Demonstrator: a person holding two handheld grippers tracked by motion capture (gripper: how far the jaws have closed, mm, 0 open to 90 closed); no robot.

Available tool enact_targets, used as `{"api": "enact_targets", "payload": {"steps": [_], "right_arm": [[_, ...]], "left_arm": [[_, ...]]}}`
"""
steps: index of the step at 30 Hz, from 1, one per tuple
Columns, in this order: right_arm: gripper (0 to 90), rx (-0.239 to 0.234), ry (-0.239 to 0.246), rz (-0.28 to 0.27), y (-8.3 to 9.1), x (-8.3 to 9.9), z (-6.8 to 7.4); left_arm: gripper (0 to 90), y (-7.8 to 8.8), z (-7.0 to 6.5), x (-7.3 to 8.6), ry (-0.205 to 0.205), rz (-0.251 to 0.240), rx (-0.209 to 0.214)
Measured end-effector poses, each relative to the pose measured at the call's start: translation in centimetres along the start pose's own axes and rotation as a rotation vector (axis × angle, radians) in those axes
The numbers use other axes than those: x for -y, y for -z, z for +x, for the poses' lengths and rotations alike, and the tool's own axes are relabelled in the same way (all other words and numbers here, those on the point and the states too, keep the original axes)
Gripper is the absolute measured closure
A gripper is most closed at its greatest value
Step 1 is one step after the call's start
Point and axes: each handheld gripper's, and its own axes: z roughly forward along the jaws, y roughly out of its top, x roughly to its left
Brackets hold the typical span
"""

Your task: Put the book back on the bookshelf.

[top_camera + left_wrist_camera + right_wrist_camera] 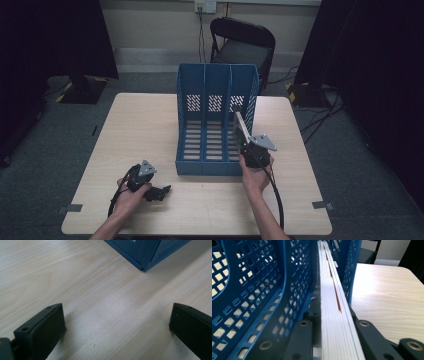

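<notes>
Blue plastic file rack (216,120) is receiving a thin book (332,315), pinched by the right hand-held gripper (243,136) in its rightmost slot; the book could be catching the divider if tilted. Left hand-held gripper (161,191) is resting spread on the tabletop (150,125) beside the rack.

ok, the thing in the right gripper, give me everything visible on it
A book, or a thick stack of pages, seen edge-on: white page edges with a thin red-orange streak. It stands on edge, tilted, inside the right-hand compartment of the blue file rack. The right gripper is shut on its near end, one black jaw on each face. No title shows.
</notes>
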Motion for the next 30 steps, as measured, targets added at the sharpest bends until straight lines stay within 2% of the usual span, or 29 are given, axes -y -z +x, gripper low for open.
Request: {"api": "enact_targets", "payload": {"steps": [4, 10, 14, 18, 24, 30], "right_arm": [[76.5, -0.005, -0.017, -0.01, 0.21, -0.15, -0.21], [76.6, 0.031, -0.015, -0.029, 0.28, -0.19, 0.05], [76.6, 0.083, -0.042, -0.031, 0.17, -0.07, 0.35], [76.5, 0.098, -0.082, -0.027, -0.01, -0.06, 0.21], [76.5, 0.138, -0.079, -0.036, -0.15, 0.17, 0.45], [75.8, 0.146, -0.083, -0.025, -0.21, 0.24, 0.51]], "left_arm": [[0.0, -0.03, 0.0, -0.02, 0.001, -0.001, 0.001], [0.0, -0.1, 0.03, -0.11, -0.004, 0.0, 0.002], [0.0, -0.1, 0.01, -0.11, -0.004, 0.001, 0.002], [0.0, -0.1, 0.01, -0.11, -0.004, 0.001, 0.002], [0.0, -0.1, 0.01, -0.11, -0.004, 0.001, 0.001], [0.0, -0.1, 0.01, -0.11, -0.005, 0.0, 0.001]]}}
